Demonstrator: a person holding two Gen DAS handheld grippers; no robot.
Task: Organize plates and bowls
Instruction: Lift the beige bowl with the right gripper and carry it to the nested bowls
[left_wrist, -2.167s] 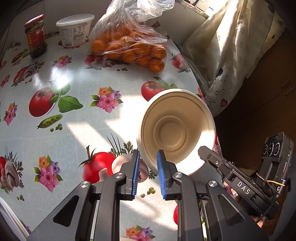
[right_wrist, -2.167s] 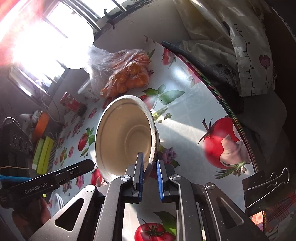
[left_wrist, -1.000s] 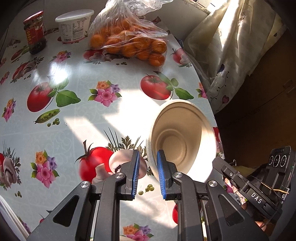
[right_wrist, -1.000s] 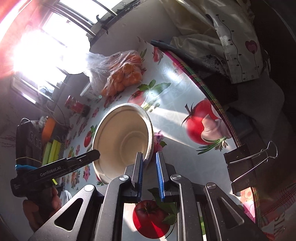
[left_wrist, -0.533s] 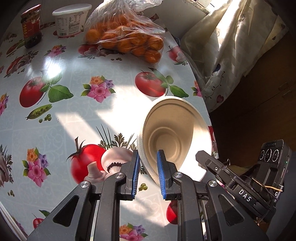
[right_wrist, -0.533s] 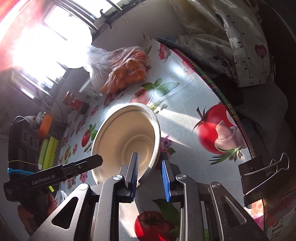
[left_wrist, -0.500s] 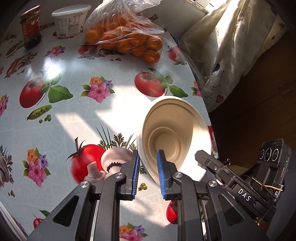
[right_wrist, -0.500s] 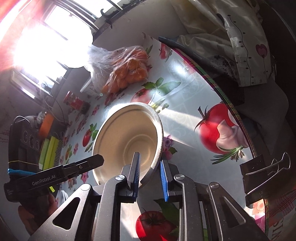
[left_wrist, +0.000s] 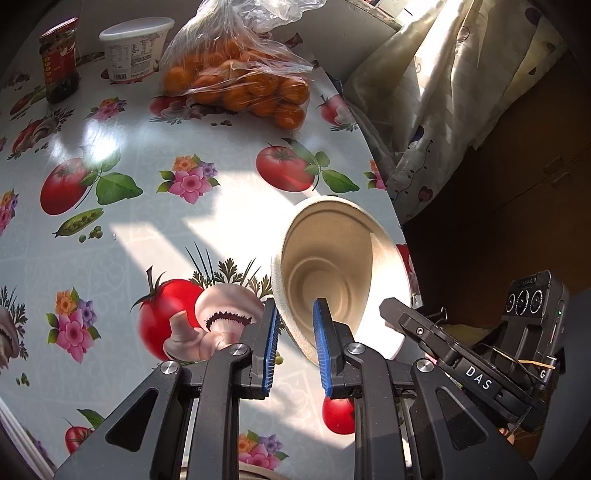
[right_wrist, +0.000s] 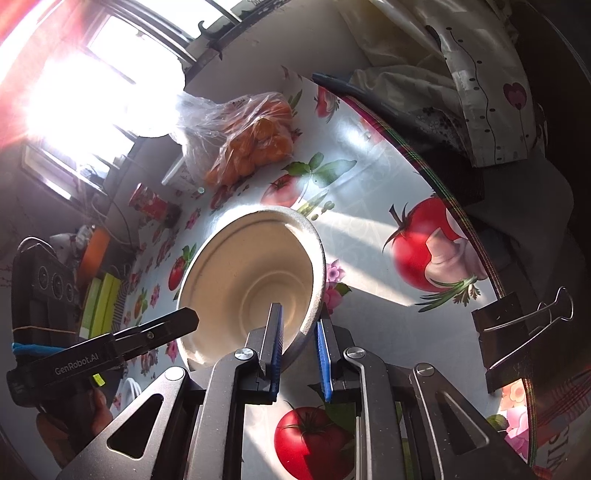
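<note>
My right gripper (right_wrist: 298, 339) has just been closing and now pinches the near rim of the beige, round paper-pulp bowl (right_wrist: 243, 284), which is tilted up over the vegetable-print oilcloth table (right_wrist: 373, 236) near its edge. My left gripper (left_wrist: 293, 345) is clenched on the same bowl's rim from the other side. Farther back sit a clear plastic bag of oranges (left_wrist: 240, 79), a white lidded tub (left_wrist: 135, 48) and a red-labelled jar (left_wrist: 61, 64).

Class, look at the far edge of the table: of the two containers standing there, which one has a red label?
The dark jar at the far left; its neighbour, the tub, is white with a pale printed label.
</note>
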